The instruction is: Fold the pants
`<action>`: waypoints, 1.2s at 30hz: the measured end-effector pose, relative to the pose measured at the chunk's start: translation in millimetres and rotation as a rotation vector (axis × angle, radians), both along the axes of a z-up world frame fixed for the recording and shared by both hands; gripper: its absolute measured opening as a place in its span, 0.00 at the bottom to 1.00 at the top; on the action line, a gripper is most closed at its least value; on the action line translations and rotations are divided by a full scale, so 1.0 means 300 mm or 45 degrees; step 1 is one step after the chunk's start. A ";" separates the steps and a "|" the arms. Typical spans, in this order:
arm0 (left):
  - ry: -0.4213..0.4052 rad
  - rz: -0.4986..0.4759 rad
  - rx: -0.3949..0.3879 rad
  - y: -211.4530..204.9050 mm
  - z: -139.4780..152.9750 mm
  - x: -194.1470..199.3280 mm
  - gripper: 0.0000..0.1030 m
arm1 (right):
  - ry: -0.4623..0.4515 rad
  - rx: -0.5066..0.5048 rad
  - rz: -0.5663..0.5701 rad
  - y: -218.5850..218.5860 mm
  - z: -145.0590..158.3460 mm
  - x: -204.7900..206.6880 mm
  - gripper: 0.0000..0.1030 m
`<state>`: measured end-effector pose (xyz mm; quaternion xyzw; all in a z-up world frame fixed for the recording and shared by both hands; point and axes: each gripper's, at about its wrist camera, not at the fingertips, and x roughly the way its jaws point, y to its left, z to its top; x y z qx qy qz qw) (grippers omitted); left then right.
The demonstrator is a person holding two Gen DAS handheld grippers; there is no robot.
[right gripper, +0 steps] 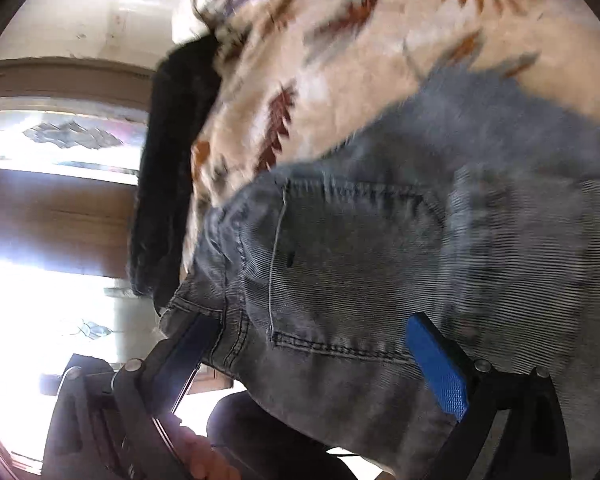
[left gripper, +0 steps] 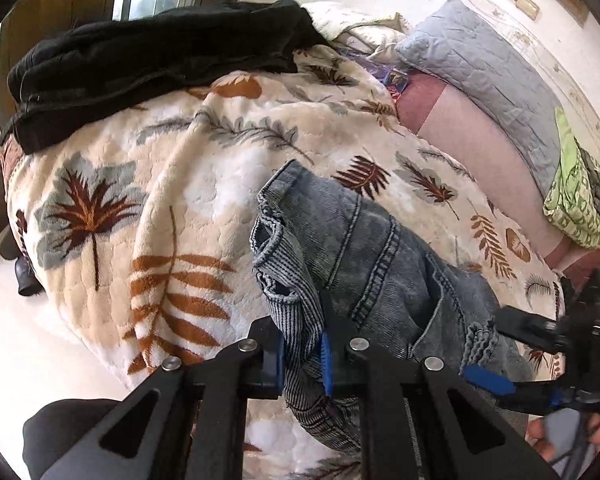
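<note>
Two grippers on one pair of grey-blue jeans (left gripper: 364, 264). Left gripper (left gripper: 302, 354) pinched tight on a bunched fold of ribbed denim, blue pads (left gripper: 326, 360) pressing the cloth from both sides. Right gripper (right gripper: 312, 344) spread wide, fingers well apart, dark pad (right gripper: 188, 344) at the waistband edge, blue pad (right gripper: 436, 368) lying against the seat by the back pocket; denim spanning the gap, nothing clamped. Seen from the left wrist, right gripper (left gripper: 512, 356) low at the right, reaching sideways to the denim's edge, bare fingers (left gripper: 548, 438) beneath it. Right view blurred and tilted hard. Jeans heaped on a cream fleece blanket (left gripper: 148, 184) printed with rust and grey leaves. Black garment (left gripper: 140, 68) folded at the blanket's far edge. Grey quilted pillow (left gripper: 488, 76) and green printed cloth (left gripper: 576, 208) off to the right, beside pink sheet (left gripper: 472, 136). Wooden door and patterned glass pane (right gripper: 60, 136) behind.
</note>
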<state>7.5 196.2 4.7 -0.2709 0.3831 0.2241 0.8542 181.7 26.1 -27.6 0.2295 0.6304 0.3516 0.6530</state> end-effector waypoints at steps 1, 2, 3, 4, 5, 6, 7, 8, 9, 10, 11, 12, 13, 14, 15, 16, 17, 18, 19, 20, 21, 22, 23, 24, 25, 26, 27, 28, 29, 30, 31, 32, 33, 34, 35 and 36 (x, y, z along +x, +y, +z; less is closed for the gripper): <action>-0.002 -0.004 0.013 -0.009 0.009 0.001 0.13 | -0.005 0.037 -0.023 -0.048 0.017 -0.004 0.98; -0.007 -0.011 0.027 -0.019 0.019 0.003 0.13 | -0.013 0.050 -0.043 -0.089 0.028 -0.006 0.98; -0.012 -0.021 0.049 -0.033 0.032 0.008 0.13 | -0.025 0.054 -0.067 -0.128 0.040 -0.008 0.98; -0.017 -0.029 0.066 -0.045 0.042 0.012 0.13 | -0.045 0.063 -0.107 -0.193 0.053 -0.012 0.98; -0.020 -0.037 0.082 -0.057 0.052 0.017 0.13 | -0.058 0.071 -0.135 -0.245 0.064 -0.016 0.98; -0.022 -0.047 0.101 -0.073 0.062 0.023 0.12 | -0.073 0.078 -0.176 -0.311 0.069 -0.023 0.98; -0.022 -0.054 0.119 -0.086 0.069 0.027 0.12 | -0.082 0.082 -0.208 -0.366 0.070 -0.024 0.98; -0.021 -0.062 0.140 -0.102 0.079 0.032 0.12 | -0.088 0.087 -0.231 -0.416 0.067 -0.030 0.98; -0.023 -0.072 0.161 -0.122 0.093 0.036 0.12 | -0.095 0.090 -0.265 -0.474 0.061 -0.039 0.98; -0.029 -0.080 0.175 -0.135 0.105 0.035 0.12 | -0.101 0.094 -0.296 -0.541 0.064 -0.040 0.98; -0.036 -0.091 0.199 -0.155 0.119 0.039 0.12 | -0.104 0.095 -0.321 -0.579 0.056 -0.043 0.98; -0.047 -0.112 0.242 -0.192 0.142 0.045 0.12 | -0.100 0.099 -0.352 -0.630 0.041 -0.051 0.98; -0.055 -0.129 0.271 -0.219 0.158 0.050 0.12 | -0.095 0.106 -0.368 -0.662 0.028 -0.052 0.98; -0.067 -0.154 0.308 -0.257 0.176 0.056 0.11 | -0.087 0.120 -0.396 -0.708 0.011 -0.058 0.98; -0.079 -0.187 0.357 -0.304 0.198 0.064 0.11 | -0.083 0.131 -0.424 -0.752 -0.004 -0.062 0.98; -0.093 -0.222 0.402 -0.352 0.219 0.070 0.11 | -0.083 0.140 -0.444 -0.789 -0.014 -0.072 0.98; -0.118 -0.276 0.453 -0.421 0.243 0.079 0.11 | -0.082 0.154 -0.467 -0.804 -0.026 -0.076 0.98; -0.135 -0.318 0.493 -0.473 0.258 0.087 0.11 | -0.082 0.172 -0.488 -0.834 -0.034 -0.077 0.98; -0.154 -0.382 0.554 -0.551 0.271 0.093 0.11 | -0.083 0.191 -0.509 -0.858 -0.045 -0.079 0.98; -0.166 -0.439 0.596 -0.615 0.277 0.097 0.11 | -0.085 0.209 -0.537 -0.893 -0.053 -0.080 0.98; -0.182 -0.529 0.640 -0.711 0.274 0.101 0.11 | -0.086 0.227 -0.569 -0.930 -0.062 -0.082 0.98; -0.188 -0.587 0.661 -0.771 0.265 0.104 0.11 | -0.089 0.244 -0.592 -0.950 -0.069 -0.079 0.98; -0.189 -0.673 0.690 -0.857 0.242 0.108 0.11 | -0.091 0.260 -0.609 -0.972 -0.073 -0.077 0.98; -0.184 -0.738 0.706 -0.918 0.219 0.113 0.11 | -0.092 0.278 -0.641 -1.008 -0.080 -0.076 0.98; -0.167 -0.817 0.707 -0.984 0.182 0.120 0.11 | -0.092 0.282 -0.664 -1.024 -0.081 -0.075 0.98; -0.121 -0.907 0.684 -1.052 0.127 0.137 0.12 | -0.096 0.286 -0.698 -1.055 -0.088 -0.077 0.98; -0.050 -0.987 0.665 -1.101 0.073 0.159 0.16 | -0.093 0.296 -0.725 -1.086 -0.093 -0.078 0.98; 0.064 -1.088 0.614 -1.148 -0.019 0.196 0.17 | -0.085 0.314 -0.754 -1.111 -0.099 -0.079 0.97; 0.177 -1.128 0.551 -1.165 -0.107 0.227 0.18 | -0.078 0.345 -0.779 -1.137 -0.104 -0.078 0.97; 0.237 -1.136 0.556 -1.173 -0.152 0.238 0.19 | -0.077 0.369 -0.796 -1.156 -0.106 -0.078 0.97; 0.179 -1.152 0.611 -1.183 -0.141 0.221 0.22 | -0.082 0.369 -0.803 -1.164 -0.106 -0.078 0.97; 0.159 -1.170 0.596 -1.180 -0.111 0.212 0.28 | -0.095 0.357 -0.804 -1.169 -0.101 -0.081 0.97; 0.147 -1.189 0.535 -1.168 -0.083 0.209 0.42 | -0.108 0.340 -0.798 -1.168 -0.097 -0.083 0.97; 0.118 -1.208 0.431 -1.141 -0.039 0.204 0.47 | -0.120 0.323 -0.788 -1.164 -0.094 -0.083 0.97; 0.059 -1.201 0.326 -1.095 0.023 0.190 0.49 | -0.134 0.300 -0.775 -1.156 -0.088 -0.082 0.97; 0.019 -1.179 0.286 -1.057 0.067 0.178 0.54 | -0.148 0.281 -0.763 -1.147 -0.080 -0.081 0.97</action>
